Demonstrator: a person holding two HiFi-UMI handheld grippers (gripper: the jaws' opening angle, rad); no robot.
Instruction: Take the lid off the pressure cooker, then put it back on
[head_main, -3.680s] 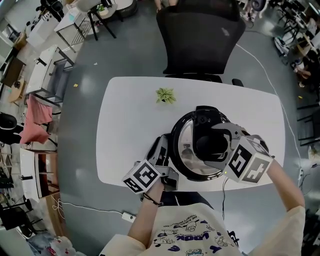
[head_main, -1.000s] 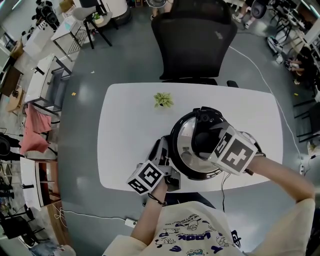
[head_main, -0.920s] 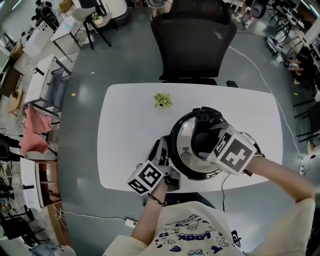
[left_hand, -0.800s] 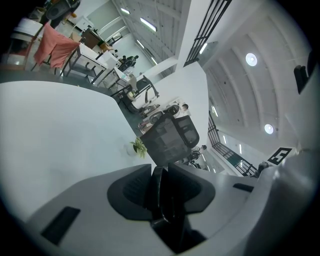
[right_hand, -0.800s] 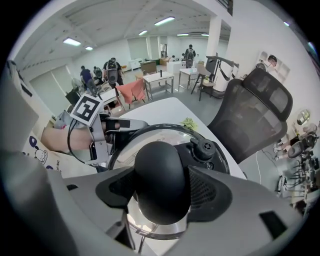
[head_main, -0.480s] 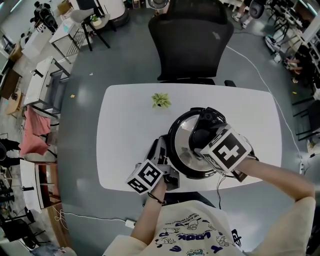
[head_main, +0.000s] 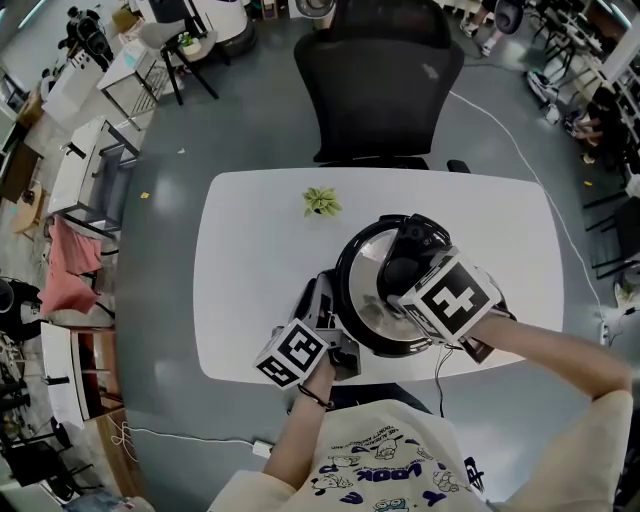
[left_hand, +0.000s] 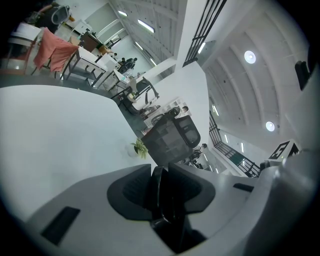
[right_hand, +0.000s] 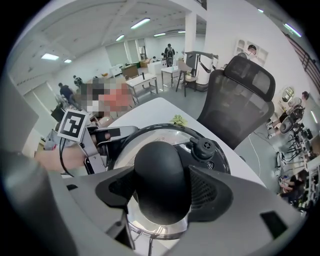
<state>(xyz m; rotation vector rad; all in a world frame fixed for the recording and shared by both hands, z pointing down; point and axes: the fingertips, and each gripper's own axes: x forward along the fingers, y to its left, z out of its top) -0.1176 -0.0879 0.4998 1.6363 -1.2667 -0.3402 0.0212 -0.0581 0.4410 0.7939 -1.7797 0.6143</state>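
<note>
The pressure cooker (head_main: 352, 262) stands on the white table (head_main: 250, 250) near its front edge, with its steel lid (head_main: 362, 300) on. My right gripper (head_main: 403, 278) points steeply down and is shut on the lid's black knob (right_hand: 160, 180), which fills the gap between both pads. The lid's black valve (right_hand: 204, 147) sits just beyond the knob. My left gripper (head_main: 326, 305) is at the cooker's left side, shut on a thin black side handle (left_hand: 165, 200). That left gripper's marker cube (right_hand: 75, 125) also shows in the right gripper view.
A small green plant (head_main: 322, 201) stands on the table behind the cooker. A black office chair (head_main: 385, 85) is pushed up to the far edge. A cable (head_main: 438, 372) hangs off the front edge by the right arm.
The right gripper has rolled on the knob: its marker cube has turned and shifted slightly left. The left gripper and the cooker body have stayed put.
</note>
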